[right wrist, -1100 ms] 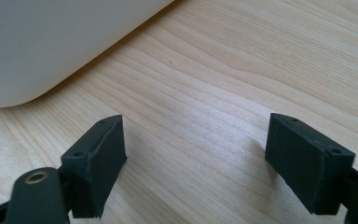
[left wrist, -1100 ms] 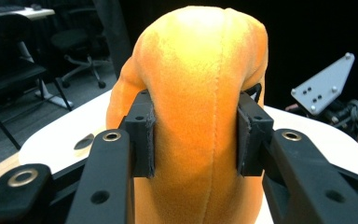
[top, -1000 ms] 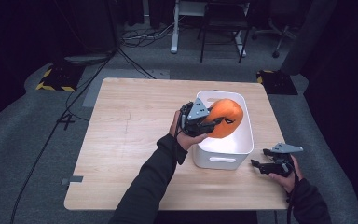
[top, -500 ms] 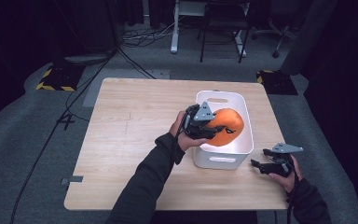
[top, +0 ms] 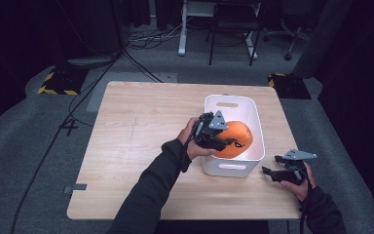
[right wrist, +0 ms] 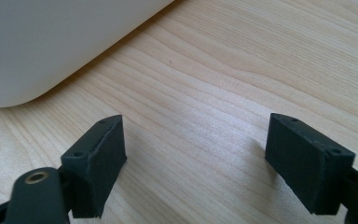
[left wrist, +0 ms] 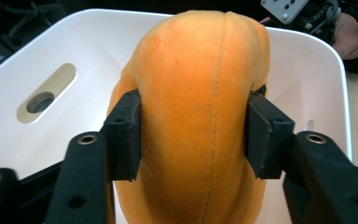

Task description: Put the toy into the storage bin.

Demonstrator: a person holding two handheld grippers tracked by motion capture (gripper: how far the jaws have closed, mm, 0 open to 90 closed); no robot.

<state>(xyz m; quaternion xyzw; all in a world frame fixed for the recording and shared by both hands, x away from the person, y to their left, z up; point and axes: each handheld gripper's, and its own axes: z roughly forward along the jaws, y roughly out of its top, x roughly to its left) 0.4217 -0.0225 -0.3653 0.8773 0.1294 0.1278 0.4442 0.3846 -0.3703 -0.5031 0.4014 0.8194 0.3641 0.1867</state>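
A white bin (top: pixel 233 165) stands right of centre in the high view on the tabletop (top: pixel 136 126), holding an orange plush toy (top: pixel 236 139). The left tool (top: pixel 224 142) has just been opening its jaws, whose pads still flank and touch the toy. At lower right, the right tool (top: pixel 269 171) rests open and empty beside the bin.

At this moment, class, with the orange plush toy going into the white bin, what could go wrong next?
1. The left gripper has just been opening, but its pads still touch the orange plush toy; pulling back now might drag it out of the white bin.
2. The bin sits near the wooden table edge, close to the open right gripper; a nudge could shift it.
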